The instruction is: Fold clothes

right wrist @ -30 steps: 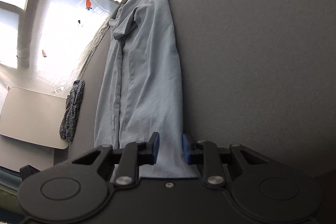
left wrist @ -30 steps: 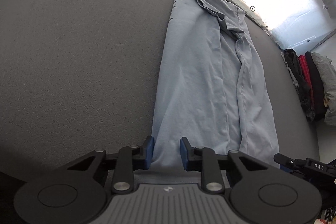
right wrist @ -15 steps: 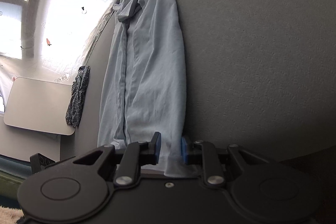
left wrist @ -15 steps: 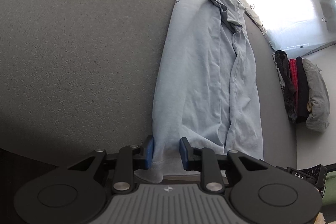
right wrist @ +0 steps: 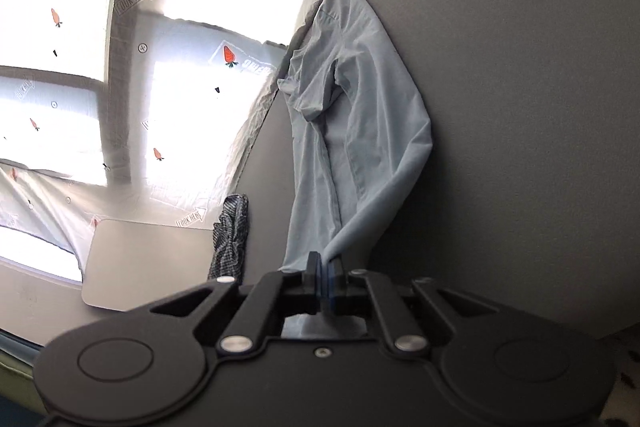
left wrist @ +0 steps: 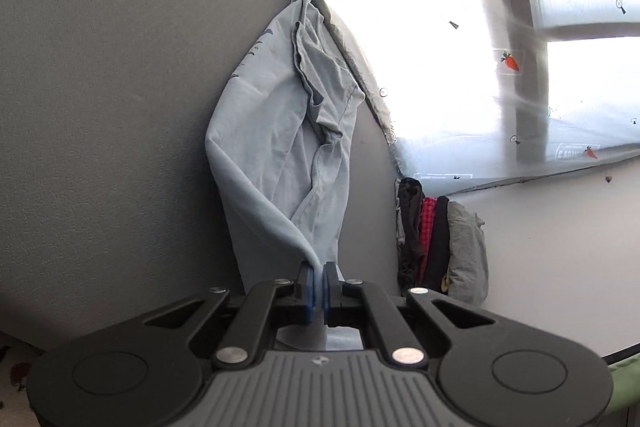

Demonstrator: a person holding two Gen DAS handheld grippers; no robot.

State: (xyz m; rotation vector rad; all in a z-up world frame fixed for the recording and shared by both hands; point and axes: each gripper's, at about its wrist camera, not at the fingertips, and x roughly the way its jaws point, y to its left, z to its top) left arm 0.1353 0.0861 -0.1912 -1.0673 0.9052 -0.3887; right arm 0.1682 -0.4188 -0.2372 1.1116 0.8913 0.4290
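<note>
My left gripper point(left wrist: 319, 277) and right gripper point(right wrist: 323, 273) have just closed, pinching the shirt point(left wrist: 276, 131) by its near-edge hem corners; it's light, limp cloth that sags between holds.

The shirt point(left wrist: 280, 131) lies lengthwise on the table point(left wrist: 112, 107), its far end at the far table edge. Its near end rises off the surface into the left gripper point(left wrist: 319, 281) and the right gripper point(right wrist: 322, 277). A stack of clothes point(left wrist: 440, 247) sits right of the shirt. A checked garment point(right wrist: 232, 239) lies left, beside a board point(right wrist: 148, 263).
</note>
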